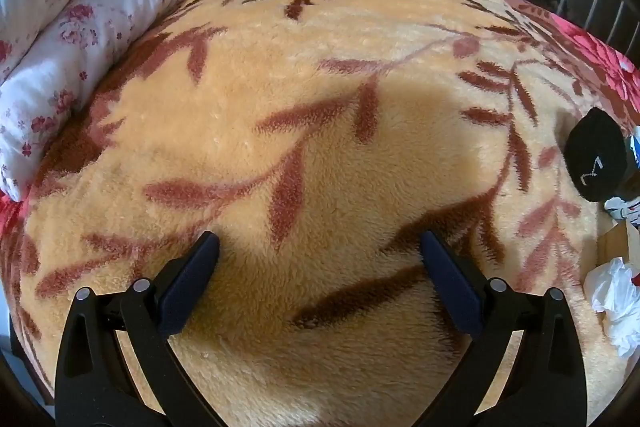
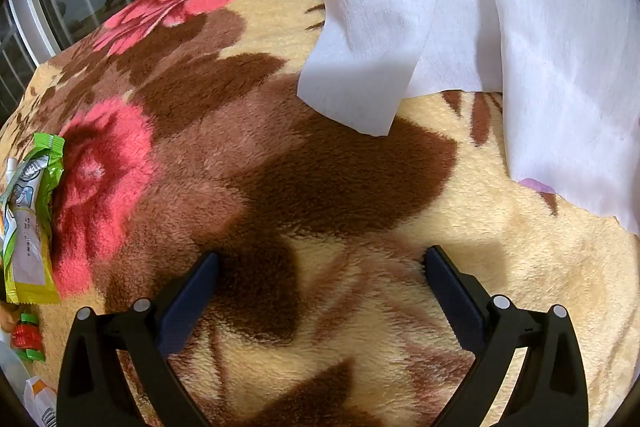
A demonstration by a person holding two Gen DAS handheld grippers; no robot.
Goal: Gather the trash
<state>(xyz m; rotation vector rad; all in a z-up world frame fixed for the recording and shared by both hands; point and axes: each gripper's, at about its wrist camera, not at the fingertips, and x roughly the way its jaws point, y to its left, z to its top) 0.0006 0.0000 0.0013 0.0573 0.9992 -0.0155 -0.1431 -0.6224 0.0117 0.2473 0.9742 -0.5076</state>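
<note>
Both grippers, left gripper (image 1: 320, 251) and right gripper (image 2: 320, 267), gape wide, fingers empty; plush blanket (image 2: 520, 287) could snag while grabbing the tissue sheet (image 2: 400, 27).

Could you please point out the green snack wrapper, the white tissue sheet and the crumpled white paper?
green snack wrapper (image 2: 32, 219): right wrist view, middle of the wrapper's printed face.
white tissue sheet (image 2: 460, 7): right wrist view, centre of the sheet.
crumpled white paper (image 1: 616, 299): left wrist view, middle of the wad.

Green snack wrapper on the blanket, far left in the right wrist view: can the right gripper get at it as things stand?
Probably yes. The right gripper is open and holds nothing, and the green snack wrapper lies flat on the blanket with bare fleece between them. It sits well off to the side, so the gripper must swing left first.
</note>
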